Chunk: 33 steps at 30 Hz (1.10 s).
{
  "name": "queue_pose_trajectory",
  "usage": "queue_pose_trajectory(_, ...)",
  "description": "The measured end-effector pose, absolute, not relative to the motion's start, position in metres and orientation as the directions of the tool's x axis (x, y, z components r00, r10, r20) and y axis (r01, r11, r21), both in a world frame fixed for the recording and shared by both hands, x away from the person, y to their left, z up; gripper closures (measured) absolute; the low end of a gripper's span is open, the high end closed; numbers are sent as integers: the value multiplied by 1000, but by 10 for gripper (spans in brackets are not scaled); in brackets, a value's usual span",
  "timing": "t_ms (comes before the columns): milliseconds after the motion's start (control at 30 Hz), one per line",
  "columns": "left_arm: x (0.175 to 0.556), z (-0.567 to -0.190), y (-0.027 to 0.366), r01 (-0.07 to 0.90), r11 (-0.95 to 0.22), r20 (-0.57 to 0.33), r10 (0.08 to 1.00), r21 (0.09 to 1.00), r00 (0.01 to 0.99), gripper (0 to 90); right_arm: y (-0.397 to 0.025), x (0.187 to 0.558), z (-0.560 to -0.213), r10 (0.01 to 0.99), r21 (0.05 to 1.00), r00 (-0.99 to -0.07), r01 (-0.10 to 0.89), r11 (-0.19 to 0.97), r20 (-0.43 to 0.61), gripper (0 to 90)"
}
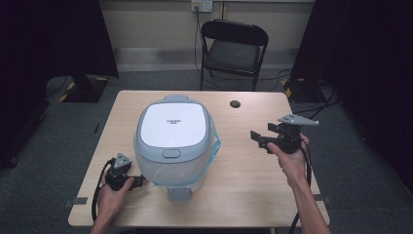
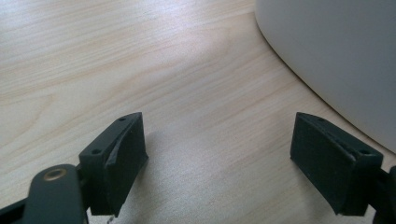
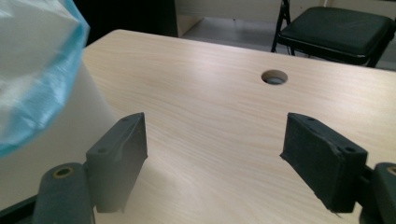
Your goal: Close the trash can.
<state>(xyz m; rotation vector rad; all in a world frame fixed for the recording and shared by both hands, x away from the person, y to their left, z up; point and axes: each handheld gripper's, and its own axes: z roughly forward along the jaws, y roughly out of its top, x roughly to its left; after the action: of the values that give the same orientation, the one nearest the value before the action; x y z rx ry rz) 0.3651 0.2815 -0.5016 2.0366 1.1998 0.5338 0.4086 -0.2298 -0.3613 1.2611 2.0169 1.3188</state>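
A white rice cooker (image 1: 173, 141) with a grey-blue lid rim stands in the middle of the wooden table (image 1: 243, 185), its lid down. A clear plastic bag with a light-blue edge (image 1: 214, 144) hangs around its body. My left gripper (image 1: 140, 182) lies low at the cooker's front left, jaws pointing at its base. In the left gripper view it (image 2: 217, 154) is open over bare wood, with the cooker's white wall (image 2: 336, 51) at the upper right. My right gripper (image 1: 258, 139) hovers to the right of the cooker, open and holding nothing (image 3: 215, 149); the bag (image 3: 32, 70) is at its left.
A round cable hole (image 1: 235, 104) sits in the table's far right part, also visible as the hole (image 3: 274, 77). A black folding chair (image 1: 234, 48) stands behind the table. Bare tabletop lies to the right of the cooker and in front of it.
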Motion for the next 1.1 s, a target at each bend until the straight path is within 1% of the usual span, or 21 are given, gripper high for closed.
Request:
queue_pose_trajectory(267,365,-501,282,583,-327,2,873,744,488,176,-249,404,-397,883,848,-447,515,123,143,200)
queue_pose_trajectory(400,365,-501,282,583,-327,1,873,743,488,176,-257,400,-418,901,827,-414,547,132,131,184)
queue_pose_trajectory(600,365,-502,282,584,-324,-1,874,744,486,176,-268,394,-448,918,792,-375,596,136,125,182)
queue_pose_trajectory(733,365,-501,282,583,-326,0,873,744,488,176,-270,390,-466,928,758,-361,630,172,89,181)
queue_pose_trajectory(867,365,-501,282,583,-326,0,873,744,488,176,-268,389,-477,932,735,-360,643,214,44,171)
queue_pose_trajectory(1000,365,-501,282,583,-327,1,873,744,488,176,-270,387,-486,944,721,-328,662,206,31,171)
queue_pose_trajectory(1100,365,-501,282,583,-327,1,873,744,488,176,-270,385,-494,945,710,-328,670,216,22,162)
